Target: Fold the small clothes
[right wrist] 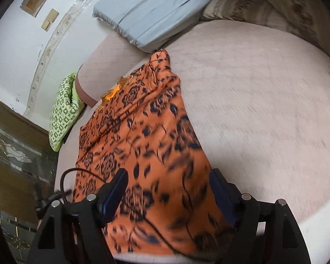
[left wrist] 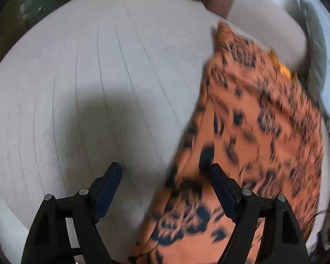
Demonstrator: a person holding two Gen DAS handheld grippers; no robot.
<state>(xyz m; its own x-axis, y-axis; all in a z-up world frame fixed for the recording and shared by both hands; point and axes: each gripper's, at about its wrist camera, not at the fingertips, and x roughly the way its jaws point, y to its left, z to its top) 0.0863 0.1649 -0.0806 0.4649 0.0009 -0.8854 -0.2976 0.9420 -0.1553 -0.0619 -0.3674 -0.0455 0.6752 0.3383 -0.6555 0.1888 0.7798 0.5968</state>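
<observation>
Orange cloth (right wrist: pixel 147 145) with a black flower print lies spread on the bed (right wrist: pixel 264 101), its length running away toward a grey pillow (right wrist: pixel 151 11) at the far end. A brighter orange patch (right wrist: pixel 113 92) shows at its left edge. The right gripper (right wrist: pixel 168 187) hovers over the near end of the cloth, jaws spread wide and holding nothing, with cloth showing between them. The left gripper (left wrist: pixel 166 180) is at the cloth's (left wrist: pixel 253 132) left edge, jaws also wide apart and empty; one finger is over the print, the other over bare mattress (left wrist: pixel 88 77). A green patterned cloth (right wrist: pixel 63 112) sits folded at the bed's far left side, well apart from the orange one. A black cable (right wrist: pixel 81 172) curls near the right gripper.
</observation>
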